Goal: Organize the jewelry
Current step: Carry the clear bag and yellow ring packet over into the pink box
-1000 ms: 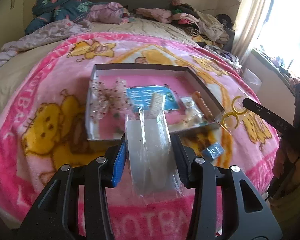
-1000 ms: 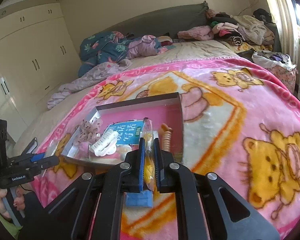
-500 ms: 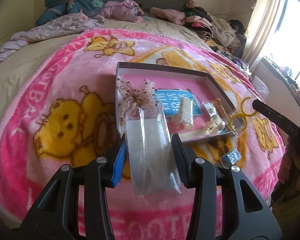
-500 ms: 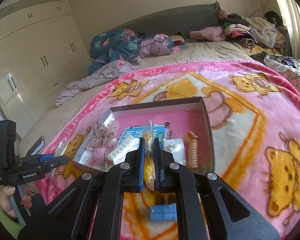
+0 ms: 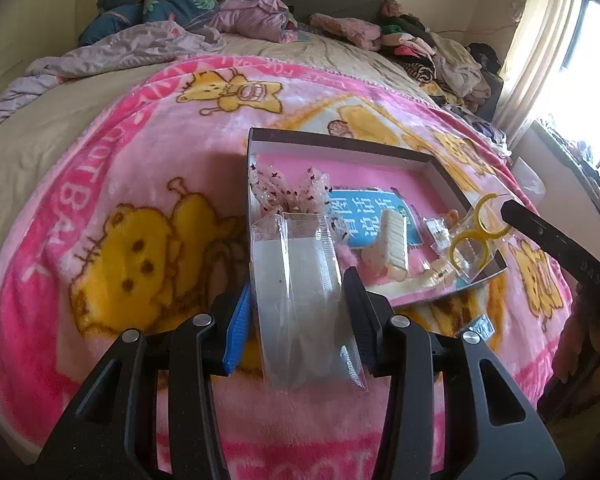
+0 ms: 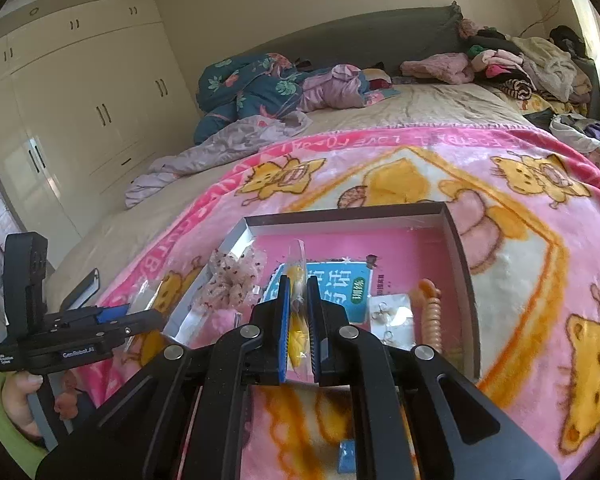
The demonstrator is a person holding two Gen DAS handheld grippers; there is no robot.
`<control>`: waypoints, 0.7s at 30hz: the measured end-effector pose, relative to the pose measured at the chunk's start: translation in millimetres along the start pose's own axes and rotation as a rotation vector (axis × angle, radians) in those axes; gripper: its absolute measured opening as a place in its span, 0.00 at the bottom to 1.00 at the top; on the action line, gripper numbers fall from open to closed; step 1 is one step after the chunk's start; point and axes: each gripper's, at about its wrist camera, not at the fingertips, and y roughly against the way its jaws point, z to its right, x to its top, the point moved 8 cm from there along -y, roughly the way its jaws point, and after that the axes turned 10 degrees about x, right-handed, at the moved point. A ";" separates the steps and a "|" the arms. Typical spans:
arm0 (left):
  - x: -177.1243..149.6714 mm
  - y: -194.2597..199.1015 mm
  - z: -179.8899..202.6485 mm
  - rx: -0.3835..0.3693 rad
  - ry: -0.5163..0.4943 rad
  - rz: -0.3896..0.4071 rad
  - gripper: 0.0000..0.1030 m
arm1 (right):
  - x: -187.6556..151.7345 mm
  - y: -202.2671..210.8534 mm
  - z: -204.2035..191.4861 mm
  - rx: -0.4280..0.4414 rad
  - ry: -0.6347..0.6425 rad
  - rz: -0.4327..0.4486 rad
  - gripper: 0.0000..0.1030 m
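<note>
A bed [image 6: 440,104] carries a pink blanket [image 5: 140,184] printed with yellow bears. On the blanket lies a shallow open box [image 5: 340,142] with a pink floor, holding a blue card [image 5: 364,216], a dotted mesh bow [image 5: 288,192], a white hair clip [image 5: 392,240] and an orange coiled piece [image 6: 432,312]. The left tongs [image 5: 298,300] stand partly open, their pads pressed on a clear plastic bag [image 5: 300,296] held at the box's near edge. The right tongs [image 6: 298,332] are closed tight on a small bag of yellow rings [image 5: 470,236], held over the box.
</note>
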 end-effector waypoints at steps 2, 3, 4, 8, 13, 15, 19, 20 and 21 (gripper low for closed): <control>1.9 -3.1 -0.6 -0.001 0.003 -0.003 0.34 | 1.5 -3.8 -0.3 0.003 0.001 -0.001 0.08; 2.8 -4.4 -0.9 0.000 0.004 -0.004 0.34 | 1.9 -5.4 -0.1 0.004 0.001 -0.002 0.08; 4.2 -6.6 -1.3 0.003 0.006 -0.005 0.34 | 2.6 -7.7 0.6 0.005 0.000 -0.003 0.08; 7.1 -13.2 -0.4 0.004 0.008 -0.012 0.34 | 3.9 -15.1 2.9 0.008 -0.004 -0.007 0.08; 10.8 -22.2 4.2 0.003 0.001 -0.020 0.34 | 5.5 -22.2 10.1 0.002 -0.019 -0.005 0.08; 12.3 -25.6 6.3 0.005 -0.005 -0.022 0.34 | 6.2 -24.6 15.2 -0.005 -0.029 -0.004 0.08; 14.9 -33.8 12.7 0.004 -0.019 -0.031 0.34 | 8.1 -26.8 26.9 -0.017 -0.053 0.002 0.08; 15.2 -35.7 14.5 0.004 -0.023 -0.031 0.34 | 8.3 -26.8 29.9 -0.020 -0.059 0.004 0.08; 16.2 -38.5 16.8 0.004 -0.028 -0.035 0.34 | 8.6 -26.3 34.4 -0.023 -0.070 0.008 0.08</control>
